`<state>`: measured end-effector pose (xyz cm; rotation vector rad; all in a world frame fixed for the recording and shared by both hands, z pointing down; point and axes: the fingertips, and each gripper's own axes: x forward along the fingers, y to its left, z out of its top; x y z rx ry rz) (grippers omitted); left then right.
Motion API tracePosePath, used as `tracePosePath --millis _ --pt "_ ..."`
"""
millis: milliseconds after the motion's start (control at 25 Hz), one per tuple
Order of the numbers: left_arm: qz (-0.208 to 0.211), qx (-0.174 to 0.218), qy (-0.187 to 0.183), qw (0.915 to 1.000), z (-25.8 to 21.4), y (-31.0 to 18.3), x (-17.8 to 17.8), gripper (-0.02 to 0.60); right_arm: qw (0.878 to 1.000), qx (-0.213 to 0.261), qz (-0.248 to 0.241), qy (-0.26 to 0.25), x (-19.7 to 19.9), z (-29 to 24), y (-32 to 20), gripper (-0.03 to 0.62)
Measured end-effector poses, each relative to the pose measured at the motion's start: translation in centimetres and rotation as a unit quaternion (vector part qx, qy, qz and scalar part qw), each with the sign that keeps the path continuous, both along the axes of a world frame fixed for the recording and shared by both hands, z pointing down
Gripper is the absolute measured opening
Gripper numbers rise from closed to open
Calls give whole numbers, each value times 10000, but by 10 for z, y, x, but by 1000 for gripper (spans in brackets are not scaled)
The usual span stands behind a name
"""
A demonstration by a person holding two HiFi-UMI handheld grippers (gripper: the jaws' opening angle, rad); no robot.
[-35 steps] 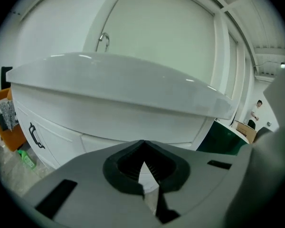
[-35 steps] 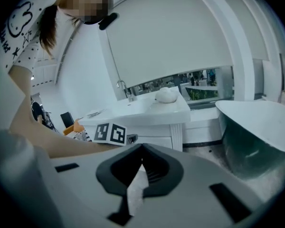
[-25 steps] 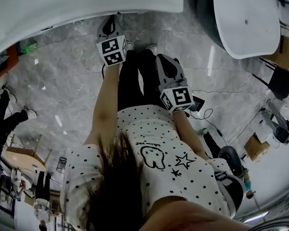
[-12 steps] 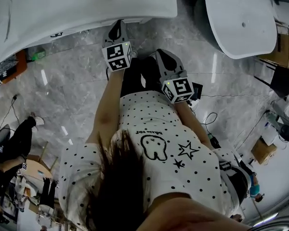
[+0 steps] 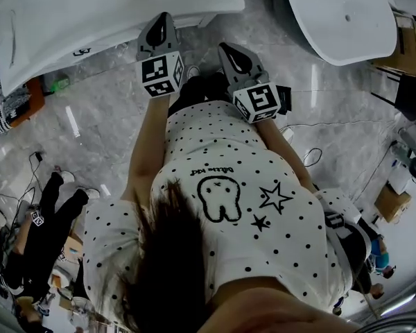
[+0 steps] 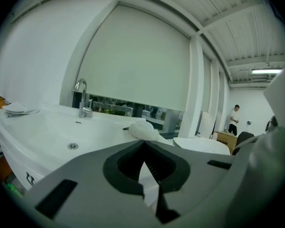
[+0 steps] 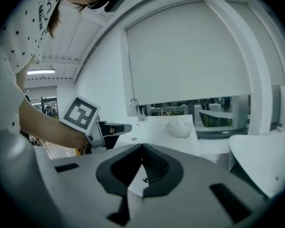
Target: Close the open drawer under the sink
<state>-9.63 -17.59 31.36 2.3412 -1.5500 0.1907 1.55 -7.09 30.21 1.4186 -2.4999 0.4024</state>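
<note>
Drawer out of sight, hidden beneath the white oval ceramic sink basin (image 5: 118, 9) at 12 o'clock in the head view. Grey two-jaw left gripper (image 5: 162, 19) with tips at the basin's front rim, jaws pressed together, empty. Grey two-jaw right gripper (image 5: 226, 48) at 1 o'clock, near the rim, likewise clamped on nothing. White lump (image 6: 143, 128) past the chrome tap (image 6: 83, 99) too blurred to name

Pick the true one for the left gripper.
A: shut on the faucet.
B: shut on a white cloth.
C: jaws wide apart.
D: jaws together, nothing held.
D: in the left gripper view the left gripper has its jaws meeting at the tips with nothing between them; the white cloth lies farther off on the sink.
</note>
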Motion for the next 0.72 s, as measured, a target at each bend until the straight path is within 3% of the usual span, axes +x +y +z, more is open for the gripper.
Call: tracePosePath --millis 280,720 --pt "330 267 49 9991 -31 23 15 3 9983 361 -337 297 -5 -11 -4 14" --pt "548 415 117 9976 -64 52 24 4 9976 607 -255 197 13 -31 -13 14"
